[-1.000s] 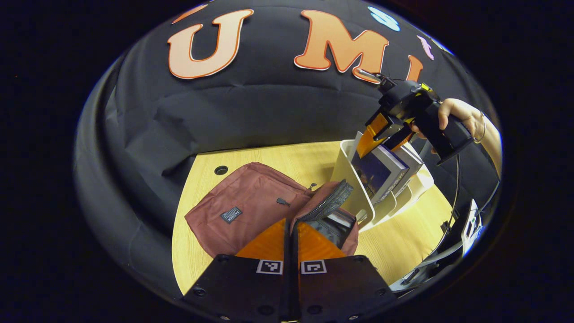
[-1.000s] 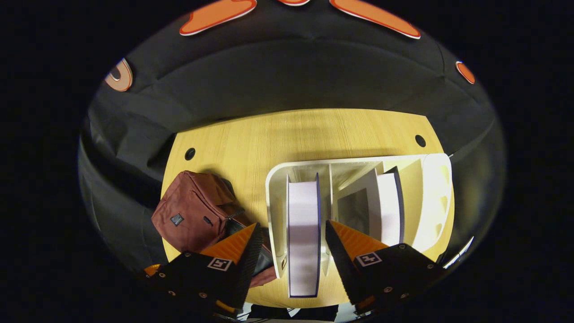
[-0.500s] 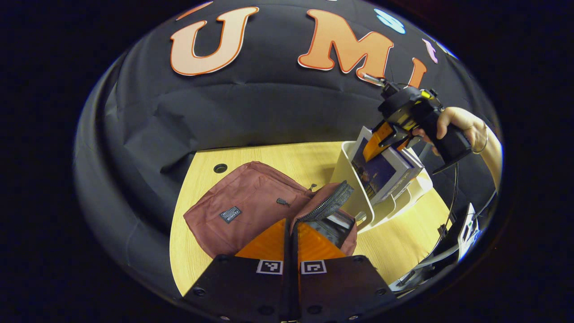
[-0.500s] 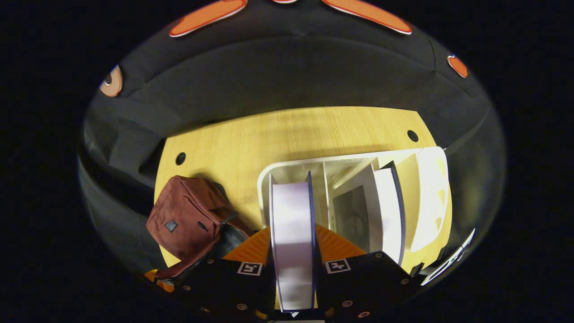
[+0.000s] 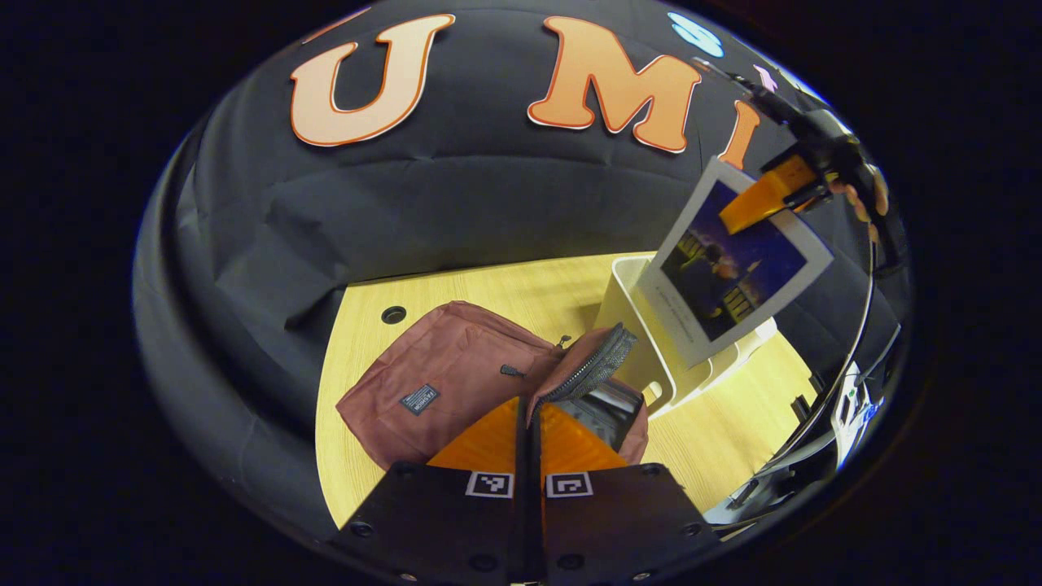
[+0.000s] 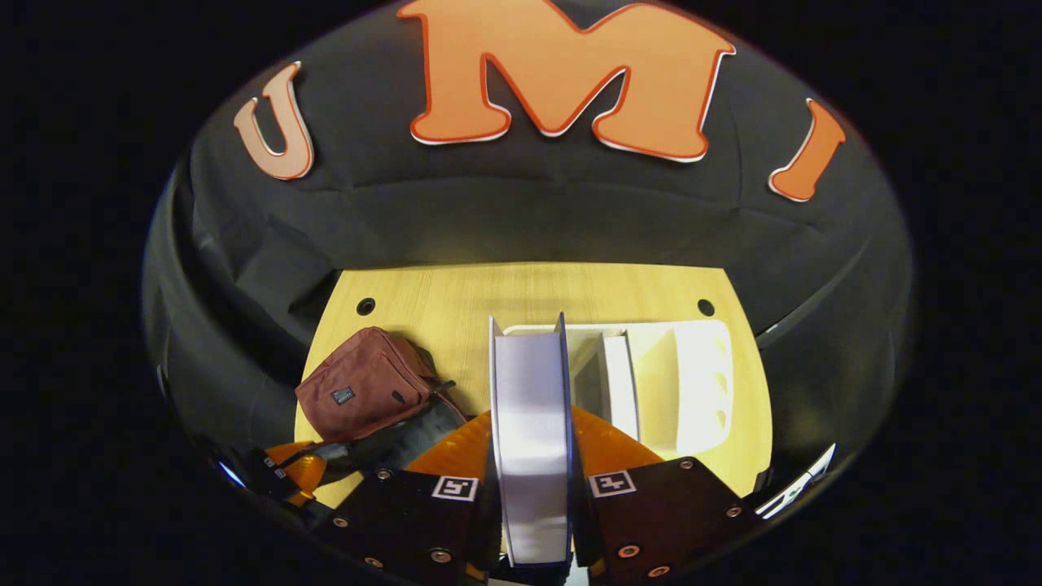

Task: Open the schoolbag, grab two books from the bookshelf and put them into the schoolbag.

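In the right gripper view we see our right gripper (image 6: 533, 456) with its jaws clamped on a book (image 6: 531, 439), one finger on each cover, page edges facing us. In the left gripper view that book (image 5: 733, 268) hangs in the air above the white bookshelf (image 5: 643, 325) — clear of its slots. Our left gripper (image 5: 529, 435) has its jaws pressed together at the rim of the open schoolbag (image 5: 456, 382), which lies on the worktop (image 5: 350, 325) just beside the bookshelf.
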Available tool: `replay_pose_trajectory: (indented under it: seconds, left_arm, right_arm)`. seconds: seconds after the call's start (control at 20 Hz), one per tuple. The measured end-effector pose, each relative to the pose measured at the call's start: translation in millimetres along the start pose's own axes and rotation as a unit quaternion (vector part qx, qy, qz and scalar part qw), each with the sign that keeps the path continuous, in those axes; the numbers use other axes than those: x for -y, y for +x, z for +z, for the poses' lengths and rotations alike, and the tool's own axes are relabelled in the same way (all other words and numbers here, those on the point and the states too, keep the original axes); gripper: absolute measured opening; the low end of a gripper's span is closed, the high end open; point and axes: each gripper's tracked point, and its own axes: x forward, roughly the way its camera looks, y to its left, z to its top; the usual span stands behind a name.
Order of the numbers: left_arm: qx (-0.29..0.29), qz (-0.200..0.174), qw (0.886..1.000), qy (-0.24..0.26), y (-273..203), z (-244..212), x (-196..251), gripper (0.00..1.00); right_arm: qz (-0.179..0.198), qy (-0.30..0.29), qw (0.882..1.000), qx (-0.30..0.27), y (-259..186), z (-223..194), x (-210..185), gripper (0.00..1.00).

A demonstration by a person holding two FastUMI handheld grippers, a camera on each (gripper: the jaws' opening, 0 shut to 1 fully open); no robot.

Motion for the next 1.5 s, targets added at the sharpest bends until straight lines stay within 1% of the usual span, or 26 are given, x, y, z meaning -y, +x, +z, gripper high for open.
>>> replay_pose_trajectory:
  seconds: [0.1, 0.2, 0.3, 0.4, 0.55, 0.65, 0.7, 0.8, 0.85, 0.9, 1.0, 1.1, 1.15, 1.3, 1.4, 1.5]
  left_arm:
    - [0.002, -0.002, 1.0, 0.001, 3, 5, -3, 0.01]
    - [0.004, -0.004, 1.0, 0.0, 5, 8, -3, 0.01]
    - [0.004, -0.007, 1.0, -0.001, 6, 8, -1, 0.01]
    - [0.003, -0.008, 1.0, -0.001, 8, 11, 1, 0.01]
    - [0.005, -0.004, 1.0, 0.006, 7, 16, 3, 0.0]
    - [0.011, -0.003, 1.0, 0.014, 4, 23, 6, 0.0]
    - [0.014, -0.002, 1.0, 0.019, 3, 25, 9, 0.01]
    - [0.014, -0.003, 0.999, 0.031, 1, 29, 14, 0.01]
    - [0.014, -0.003, 0.999, 0.037, 0, 30, 17, 0.01]
    - [0.015, -0.003, 0.999, 0.04, 0, 32, 20, 0.01]
    - [0.017, 0.003, 0.999, 0.045, -3, 35, 21, 0.01]
    - [0.024, 0.005, 0.999, 0.036, -3, 38, 23, 0.01]
    - [0.023, 0.004, 0.999, 0.031, -5, 36, 26, 0.01]
    - [0.022, 0.004, 0.999, 0.029, -6, 38, 31, 0.01]
    - [0.024, 0.004, 0.999, 0.03, -6, 38, 33, 0.01]
    - [0.025, 0.001, 0.999, 0.025, -9, 37, 36, 0.0]
  right_arm:
    - [0.002, 0.011, 1.0, 0.017, -28, -9, 10, 0.35]
    - [0.026, 0.034, 0.998, 0.044, -56, -18, 12, 0.35]
    - [0.068, 0.073, 0.993, 0.069, -86, -31, 11, 0.35]
    - [0.118, 0.124, 0.982, 0.085, -107, -55, 3, 0.35]
    - [0.188, 0.203, 0.958, 0.082, -106, -96, -5, 0.34]
    - [0.221, 0.249, 0.939, 0.083, -88, -115, -15, 0.35]
    - [0.24, 0.279, 0.926, 0.082, -78, -125, -21, 0.35]
    - [0.28, 0.341, 0.894, 0.073, -57, -142, -36, 0.34]
    - [0.297, 0.361, 0.881, 0.07, -46, -150, -43, 0.34]
    - [0.301, 0.378, 0.873, 0.069, -33, -159, -47, 0.34]
    - [0.301, 0.397, 0.865, 0.063, -4, -170, -58, 0.34]
    - [0.306, 0.414, 0.855, 0.064, 20, -173, -68, 0.34]
    - [0.304, 0.421, 0.852, 0.068, 32, -173, -73, 0.34]
    - [0.293, 0.42, 0.857, 0.057, 65, -178, -101, 0.35]
    - [0.278, 0.433, 0.856, 0.049, 91, -178, -117, 0.34]
    - [0.27, 0.432, 0.859, 0.05, 107, -174, -132, 0.34]
